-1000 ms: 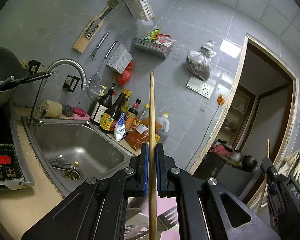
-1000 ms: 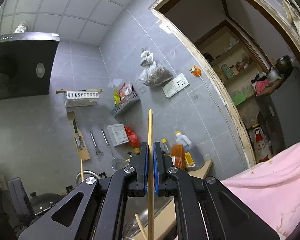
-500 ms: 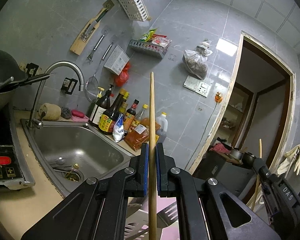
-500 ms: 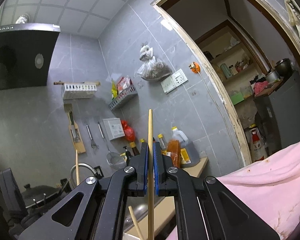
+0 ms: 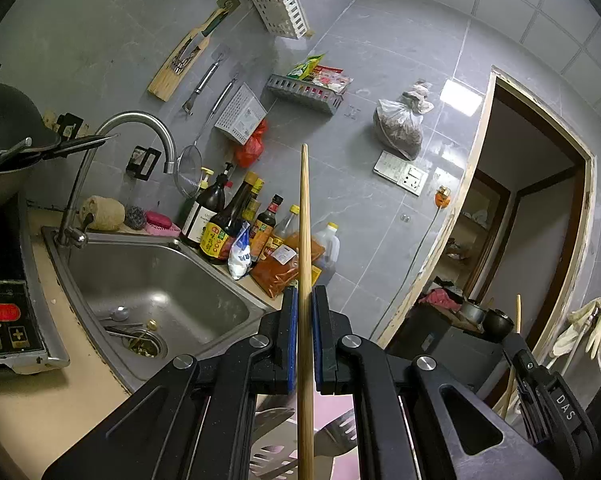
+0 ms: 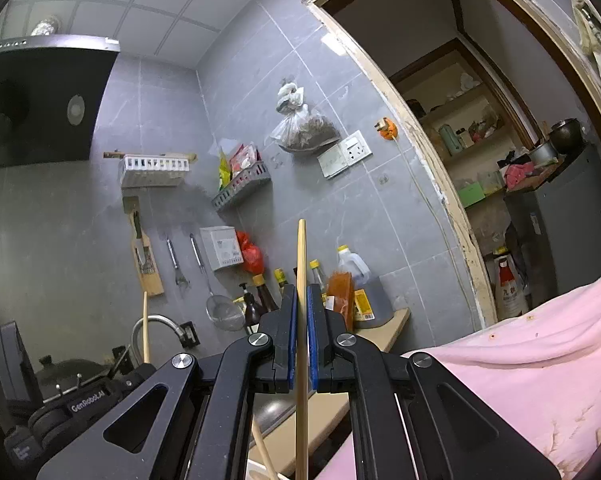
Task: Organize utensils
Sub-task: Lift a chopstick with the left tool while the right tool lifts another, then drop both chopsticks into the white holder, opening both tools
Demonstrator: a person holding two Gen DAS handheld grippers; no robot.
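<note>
"DAS" in white on right gripper [image 5: 518, 364] body seen from left wrist view, "GenRoboAI" in white on left gripper [image 6: 144, 360] body seen from right wrist view, bottle labels [image 5: 212, 240] unreadable

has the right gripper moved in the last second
Yes. In the left wrist view, the right gripper and its chopstick have shifted left against the door frame.
</note>
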